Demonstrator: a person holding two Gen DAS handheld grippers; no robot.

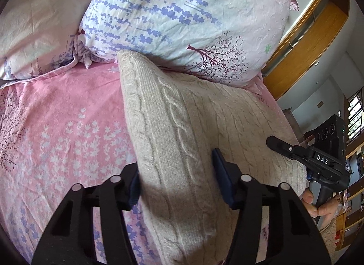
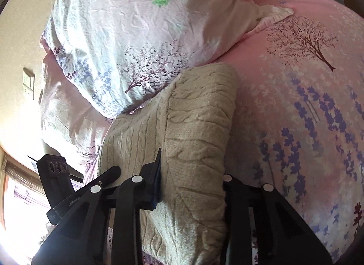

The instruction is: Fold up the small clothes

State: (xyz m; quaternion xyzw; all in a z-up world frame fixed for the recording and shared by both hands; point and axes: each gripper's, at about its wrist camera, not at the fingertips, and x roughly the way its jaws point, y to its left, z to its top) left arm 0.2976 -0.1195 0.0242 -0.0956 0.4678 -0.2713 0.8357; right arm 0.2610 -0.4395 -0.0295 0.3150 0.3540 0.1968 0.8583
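A cream cable-knit sweater lies on the pink bed, its far end against a pillow. A raised fold of it runs between the fingers of my left gripper, whose jaws stand wide around the knit. In the right wrist view the sweater forms a thick folded ridge between the fingers of my right gripper, also set wide around it. The right gripper shows in the left wrist view at the sweater's right edge, a hand on its handle. The left gripper shows at lower left in the right wrist view.
A floral pillow lies behind the sweater, also seen in the right wrist view. The pink flowered bedsheet spreads to the left and continues in the right wrist view. A wooden headboard and the room lie to the right.
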